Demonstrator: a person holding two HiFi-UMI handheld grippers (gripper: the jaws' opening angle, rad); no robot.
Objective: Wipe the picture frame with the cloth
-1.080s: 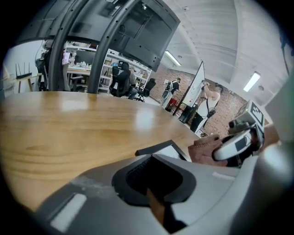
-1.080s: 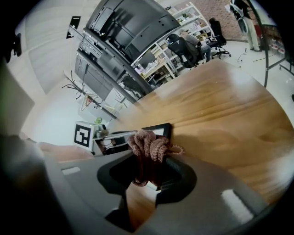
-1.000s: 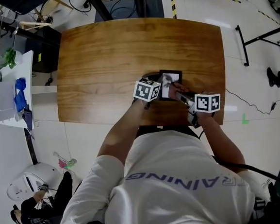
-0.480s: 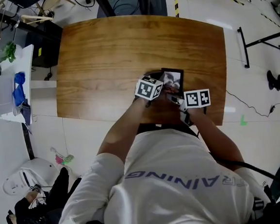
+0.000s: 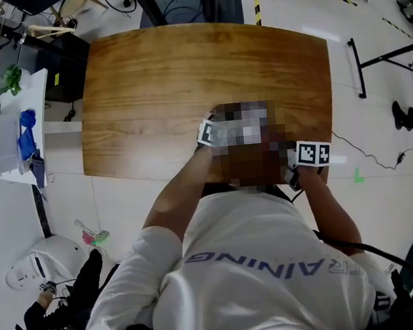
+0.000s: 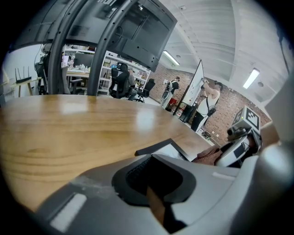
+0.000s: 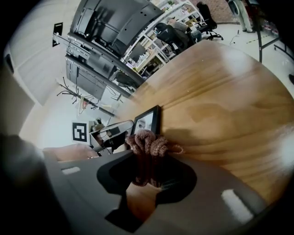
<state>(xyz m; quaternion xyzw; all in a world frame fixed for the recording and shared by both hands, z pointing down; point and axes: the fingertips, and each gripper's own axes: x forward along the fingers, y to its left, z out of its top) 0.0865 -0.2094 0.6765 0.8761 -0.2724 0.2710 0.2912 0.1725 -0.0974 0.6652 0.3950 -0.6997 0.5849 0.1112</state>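
Leaning over the near right part of the wooden counter point(image 5: 156, 79), toward 5 o'clock from its middle in the head view, the person holds both tools close together. The left gripper point(image 6: 154, 181) has its fingers drawn almost together. Only a thin sliver of wood colour shows between them, and nothing is seen pinched there. Straight beyond them, at 12 o'clock in the left gripper view, the black picture frame point(image 6: 161, 148) lies flat on the counter, its near edge hidden behind the fingers. At 3 o'clock from the frame in that view a brownish knitted cloth point(image 6: 212, 155) sits bunched against the frame's side. Whether it presses on the glass cannot be told. The right gripper point(image 7: 144, 176) has its fingers clamped on that cloth, and the folds bulge out past the tips. In the right gripper view the frame stands at 12 o'clock just beyond the cloth, with the left gripper at 10 o'clock beside the frame's edge.
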